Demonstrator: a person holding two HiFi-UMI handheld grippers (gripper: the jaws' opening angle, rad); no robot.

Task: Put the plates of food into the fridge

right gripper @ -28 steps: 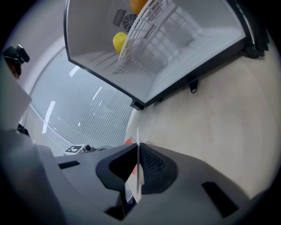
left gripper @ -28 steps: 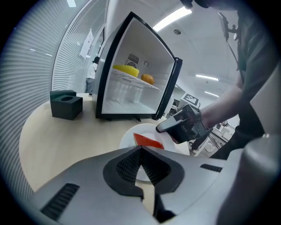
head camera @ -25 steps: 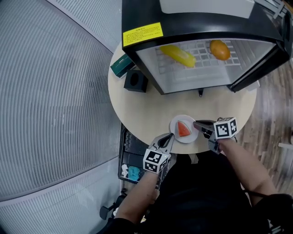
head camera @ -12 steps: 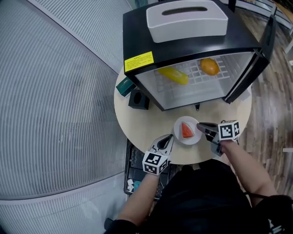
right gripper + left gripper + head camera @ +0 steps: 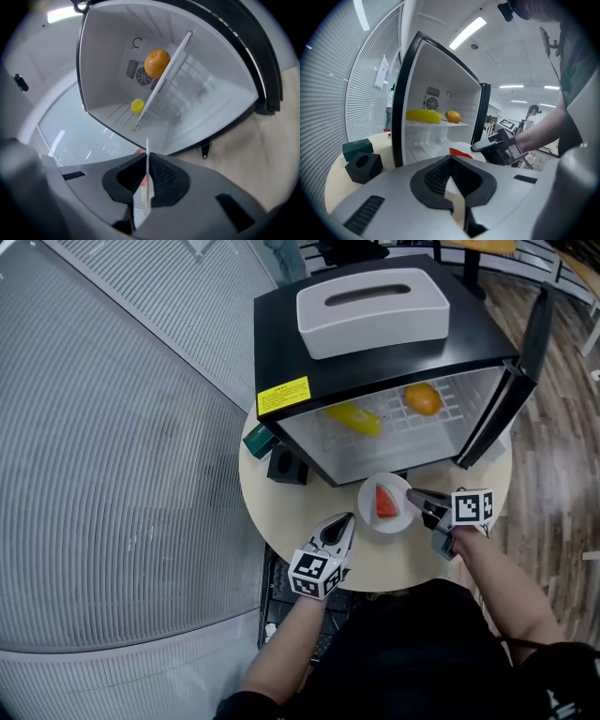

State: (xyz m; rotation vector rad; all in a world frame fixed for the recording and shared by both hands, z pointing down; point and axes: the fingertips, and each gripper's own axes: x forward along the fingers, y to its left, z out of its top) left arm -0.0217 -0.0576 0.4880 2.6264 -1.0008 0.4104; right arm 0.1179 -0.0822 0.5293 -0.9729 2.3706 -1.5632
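In the head view, the white plate bearing a red watermelon slice was held over the round tabletop at the open fridge's 6 o'clock. The right hand-held gripper pinched its rim at 3 o'clock, and the left hand-held gripper hovered at the plate's 8 o'clock. The left gripper view showed its jaws clenched on nothing. The right gripper view showed jaws clamped on the plate's thin edge, with an orange fruit at 12 o'clock on the fridge shelf.
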